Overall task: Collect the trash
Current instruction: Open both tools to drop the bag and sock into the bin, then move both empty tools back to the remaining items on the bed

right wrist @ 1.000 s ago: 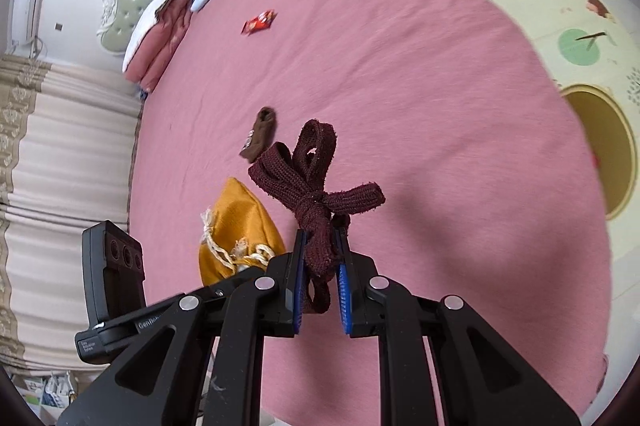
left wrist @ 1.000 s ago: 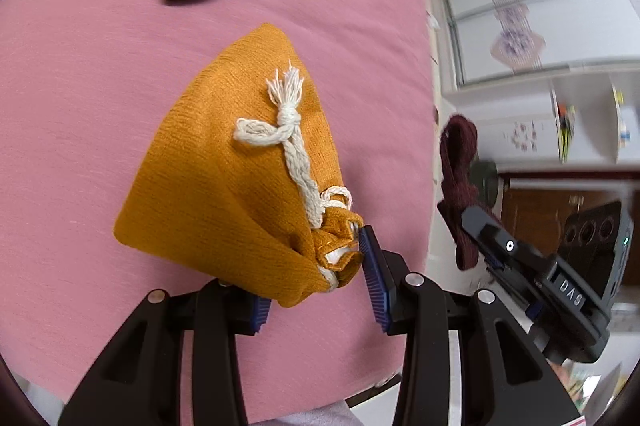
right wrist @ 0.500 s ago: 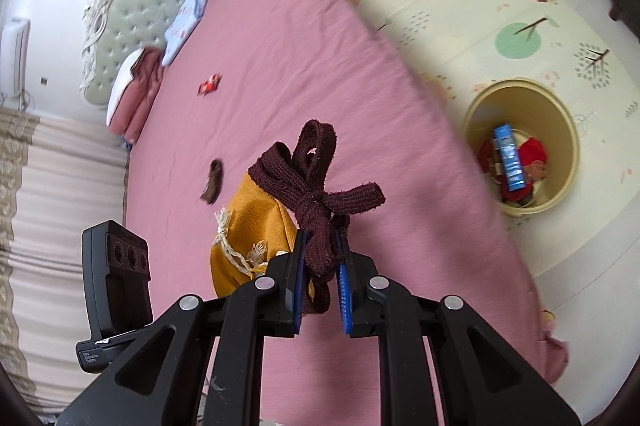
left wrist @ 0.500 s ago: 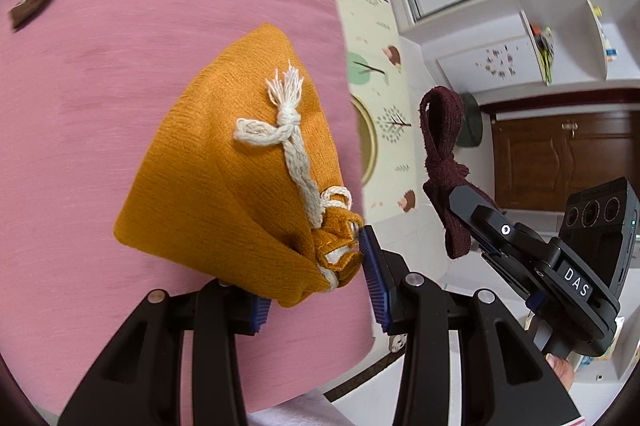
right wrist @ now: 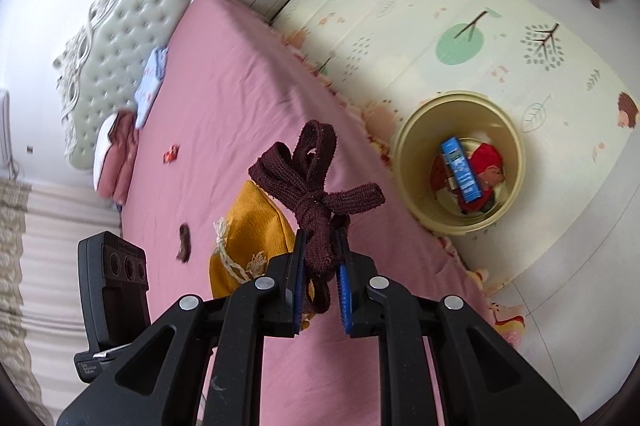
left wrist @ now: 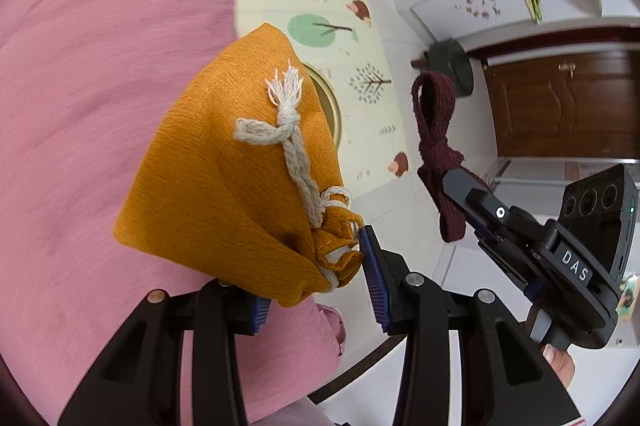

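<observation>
Holding pouch and ribbon aloft

The right gripper pinches a knotted maroon fabric strap between its blue pads. At nine o'clock of it hangs the orange drawstring pouch. The yellow bin, at two o'clock on the play mat, holds a blue box. A red wrapper and a brown wrapper lie on the pink bed, toward ten o'clock.
</observation>
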Action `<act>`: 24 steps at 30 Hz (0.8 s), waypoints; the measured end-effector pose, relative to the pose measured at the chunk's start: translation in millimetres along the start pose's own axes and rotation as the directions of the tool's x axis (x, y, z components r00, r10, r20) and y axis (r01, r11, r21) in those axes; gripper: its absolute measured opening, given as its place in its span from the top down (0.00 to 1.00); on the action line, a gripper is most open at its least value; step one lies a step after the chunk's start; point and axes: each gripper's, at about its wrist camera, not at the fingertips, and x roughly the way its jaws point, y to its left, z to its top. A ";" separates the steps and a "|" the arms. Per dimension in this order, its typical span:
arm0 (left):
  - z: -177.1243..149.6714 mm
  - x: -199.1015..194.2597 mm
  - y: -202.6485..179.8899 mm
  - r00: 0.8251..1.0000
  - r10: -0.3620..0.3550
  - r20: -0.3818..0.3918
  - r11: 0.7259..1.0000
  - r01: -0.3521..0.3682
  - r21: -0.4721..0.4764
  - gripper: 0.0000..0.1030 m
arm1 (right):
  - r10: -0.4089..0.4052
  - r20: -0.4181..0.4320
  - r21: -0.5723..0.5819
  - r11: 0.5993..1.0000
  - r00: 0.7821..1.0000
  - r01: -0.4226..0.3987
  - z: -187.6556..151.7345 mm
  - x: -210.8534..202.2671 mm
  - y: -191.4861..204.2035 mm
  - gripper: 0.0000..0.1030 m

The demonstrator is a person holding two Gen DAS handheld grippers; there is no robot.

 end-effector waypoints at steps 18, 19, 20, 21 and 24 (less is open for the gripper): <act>76.4 58.3 -69.4 0.995 0.095 -0.036 0.969 -0.084 0.232 0.24 | -0.038 0.093 0.129 0.991 0.995 0.026 71.5 -9.8 -58.3 0.64; 77.7 58.8 -67.8 0.993 0.108 -0.038 0.967 -0.096 0.234 0.24 | -0.039 0.095 0.132 0.991 0.995 0.026 73.7 -10.3 -58.9 0.64; 79.2 57.9 -65.2 0.992 0.117 -0.038 0.967 -0.105 0.233 0.24 | -0.040 0.096 0.136 0.990 0.995 0.027 75.2 -10.5 -59.4 0.64; 80.1 55.5 -62.6 0.992 0.121 -0.038 0.967 -0.109 0.230 0.24 | -0.040 0.092 0.135 0.990 0.995 0.027 76.2 -9.6 -60.7 0.64; 78.8 45.7 -54.2 0.991 0.130 -0.021 0.967 -0.122 0.222 0.24 | -0.042 0.078 0.127 0.991 0.996 0.032 75.0 -6.3 -55.8 0.64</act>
